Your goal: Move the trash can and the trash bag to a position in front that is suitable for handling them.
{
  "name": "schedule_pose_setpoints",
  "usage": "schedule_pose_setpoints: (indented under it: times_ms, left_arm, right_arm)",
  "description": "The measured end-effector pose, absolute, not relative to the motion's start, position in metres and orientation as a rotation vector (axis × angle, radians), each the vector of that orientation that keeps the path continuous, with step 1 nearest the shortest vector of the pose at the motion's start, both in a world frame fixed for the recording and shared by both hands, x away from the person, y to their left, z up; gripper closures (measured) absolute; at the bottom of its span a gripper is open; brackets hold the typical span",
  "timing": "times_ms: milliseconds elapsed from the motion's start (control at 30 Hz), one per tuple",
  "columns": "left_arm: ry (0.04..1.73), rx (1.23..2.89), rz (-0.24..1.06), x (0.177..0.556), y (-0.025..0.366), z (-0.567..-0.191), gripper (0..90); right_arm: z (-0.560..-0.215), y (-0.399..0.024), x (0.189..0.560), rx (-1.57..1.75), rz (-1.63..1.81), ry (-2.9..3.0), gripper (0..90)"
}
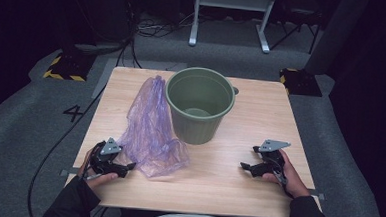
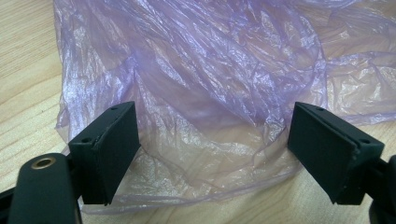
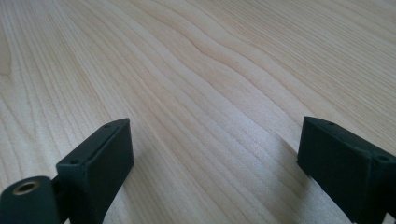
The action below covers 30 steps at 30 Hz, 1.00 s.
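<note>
On the light wooden table point(image 1: 237, 186), a ribbed green plastic bin point(image 1: 199, 105) stands centrally. The crumpled translucent purple bag point(image 1: 152, 131) lies at its nine o'clock. The left gripper point(image 2: 212, 144) is spread open at the bag's hem; a single layer should be pinched. The right gripper point(image 3: 212, 163) is open, empty.

Light wood bench point(image 1: 237, 186), grain running away from the person, standing on grey floor point(image 1: 19, 129). On it, toward the far middle, a green bucket point(image 1: 199, 105) stands upright, mouth open, a little past the centre. Just left of the bucket lies a thin purple bag point(image 1: 152, 129), crumpled and see-through, stretching from the far edge down toward the near left, where it spreads wide and flat on the wood. Bag and bucket look to be touching along the bucket's left side. In the left gripper view the bag's near edge point(image 2: 196, 196) lies rumpled on the bench. The right half of the bench is bare wood point(image 3: 201, 93).
</note>
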State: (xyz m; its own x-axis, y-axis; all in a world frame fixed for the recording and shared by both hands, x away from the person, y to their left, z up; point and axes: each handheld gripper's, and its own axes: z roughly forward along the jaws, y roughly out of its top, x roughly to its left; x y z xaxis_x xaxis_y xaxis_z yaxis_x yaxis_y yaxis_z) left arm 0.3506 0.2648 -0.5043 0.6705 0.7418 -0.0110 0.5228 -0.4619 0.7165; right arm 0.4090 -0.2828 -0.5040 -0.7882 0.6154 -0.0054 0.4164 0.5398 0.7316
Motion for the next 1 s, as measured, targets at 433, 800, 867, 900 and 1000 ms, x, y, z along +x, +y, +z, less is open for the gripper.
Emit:
schedule_pose_setpoints:
  times_ms: [433, 800, 867, 900, 1000]
  left_arm:
    - [0.978, 2.167, 0.397, 0.350, 0.264, -0.504, 16.0]
    - [0.984, 2.166, 0.399, 0.350, 0.264, -0.504, 15.9]
    - [0.984, 2.166, 0.399, 0.350, 0.264, -0.504, 15.9]
    - [0.985, 2.166, 0.399, 0.350, 0.264, -0.504, 15.9]
    - [0.984, 2.166, 0.399, 0.350, 0.264, -0.504, 16.0]
  right_arm:
    - [-0.504, -0.282, 0.410, 0.860, 1.091, 2.521, 9.9]
    - [-0.485, -0.273, 0.410, 0.822, 1.123, 2.448, 17.4]
    - [-0.481, -0.272, 0.411, 0.812, 1.143, 2.437, 17.8]
    - [-0.472, -0.269, 0.410, 0.782, 1.193, 2.415, 18.4]
    - [-0.457, -0.264, 0.409, 0.747, 1.236, 2.372, 19.1]
